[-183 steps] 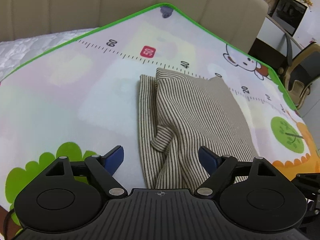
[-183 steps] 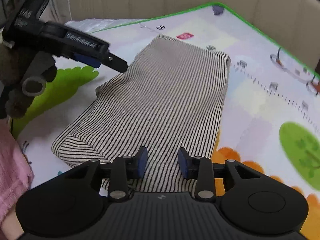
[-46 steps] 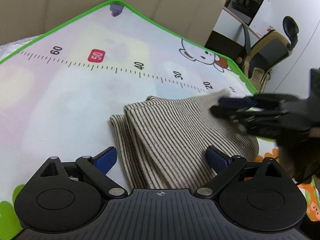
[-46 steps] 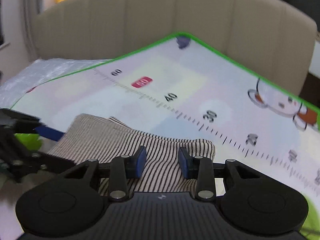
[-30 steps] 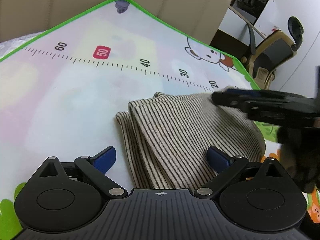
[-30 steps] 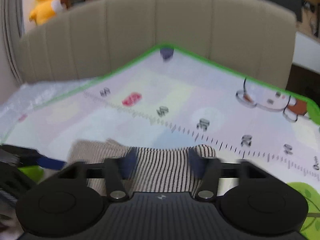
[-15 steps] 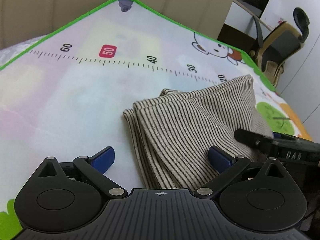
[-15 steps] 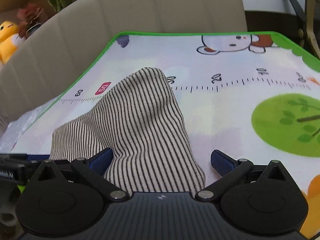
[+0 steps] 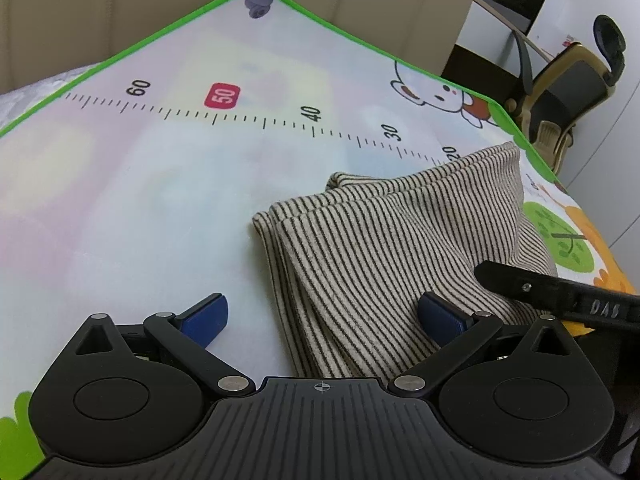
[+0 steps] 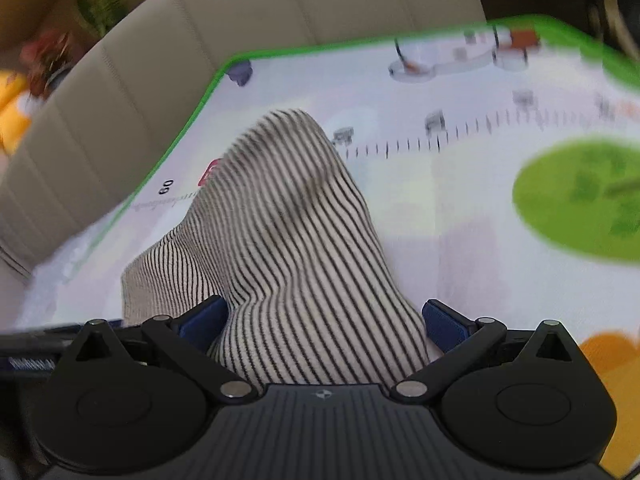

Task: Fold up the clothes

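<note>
Since a second ago, right gripper [image 10: 323,326] has rolled and dropped low over the striped garment [image 9: 392,248], which lies folded on the play mat [image 9: 160,184] near its right edge. Its fingers [image 10: 442,324] stand released, cloth bunched between them. Left gripper [image 9: 322,316] also gapes wide, gripping nothing.

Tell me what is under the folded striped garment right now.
The striped garment lies on the printed play mat, covering part of the mat's ruler scale near the 20 mark. Folded layers show at its left edge; anything between or beneath them is hidden.
</note>
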Motion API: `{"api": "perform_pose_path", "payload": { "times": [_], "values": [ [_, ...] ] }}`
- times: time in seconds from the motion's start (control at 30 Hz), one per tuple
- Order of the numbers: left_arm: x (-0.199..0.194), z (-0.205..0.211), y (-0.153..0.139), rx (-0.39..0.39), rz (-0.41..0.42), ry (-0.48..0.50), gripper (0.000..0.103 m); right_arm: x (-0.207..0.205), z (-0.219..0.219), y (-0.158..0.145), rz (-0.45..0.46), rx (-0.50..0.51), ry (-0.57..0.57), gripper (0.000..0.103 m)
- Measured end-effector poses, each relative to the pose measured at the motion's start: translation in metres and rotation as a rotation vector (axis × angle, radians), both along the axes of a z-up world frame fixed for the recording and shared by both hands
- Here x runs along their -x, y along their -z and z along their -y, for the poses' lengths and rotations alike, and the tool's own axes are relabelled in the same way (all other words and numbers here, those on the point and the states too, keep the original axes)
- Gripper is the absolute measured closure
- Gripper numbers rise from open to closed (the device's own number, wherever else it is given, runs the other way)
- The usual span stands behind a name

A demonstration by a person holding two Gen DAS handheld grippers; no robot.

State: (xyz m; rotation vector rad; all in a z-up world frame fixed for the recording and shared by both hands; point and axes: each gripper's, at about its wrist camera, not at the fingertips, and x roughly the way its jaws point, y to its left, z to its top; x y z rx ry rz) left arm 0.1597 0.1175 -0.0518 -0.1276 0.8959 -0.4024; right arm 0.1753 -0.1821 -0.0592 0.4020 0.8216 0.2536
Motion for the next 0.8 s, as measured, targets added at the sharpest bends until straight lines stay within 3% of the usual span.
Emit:
{"api": "perform_pose_path", "payload": {
  "times": [0.3,0.43,0.47,0.5,0.57,0.63,0.7,0.8],
  "values": [
    [-0.001,0.000,0.001,0.008,-0.005,0.001,0.000,-0.008,0.001,-0.020,-0.054,0.017,-0.071,0.000],
    [-0.002,0.000,-0.001,0.008,0.000,-0.004,0.000,0.005,-0.017,-0.063,0.240,0.214,-0.057,0.004],
    [-0.002,0.000,-0.002,0.007,0.002,-0.005,0.000,0.009,-0.023,-0.074,0.319,0.268,-0.055,0.021],
    [-0.002,0.000,-0.003,0.005,0.006,-0.008,0.000,0.009,-0.028,-0.080,0.360,0.302,-0.067,0.046],
    [0.001,-0.003,-0.011,-0.010,0.049,-0.030,0.000,-0.003,-0.039,-0.076,0.302,0.302,-0.131,0.068],
    [0.006,-0.009,-0.023,-0.002,0.112,-0.062,0.000,-0.016,-0.046,-0.056,0.228,0.319,-0.149,0.067],
    [0.012,-0.023,-0.036,0.078,0.172,-0.085,0.000,-0.029,-0.050,-0.039,0.160,0.320,-0.159,0.066],
    [0.009,-0.028,-0.039,0.192,0.189,-0.083,0.001,-0.047,-0.039,-0.031,0.103,0.223,-0.122,0.063]
  ]
}}
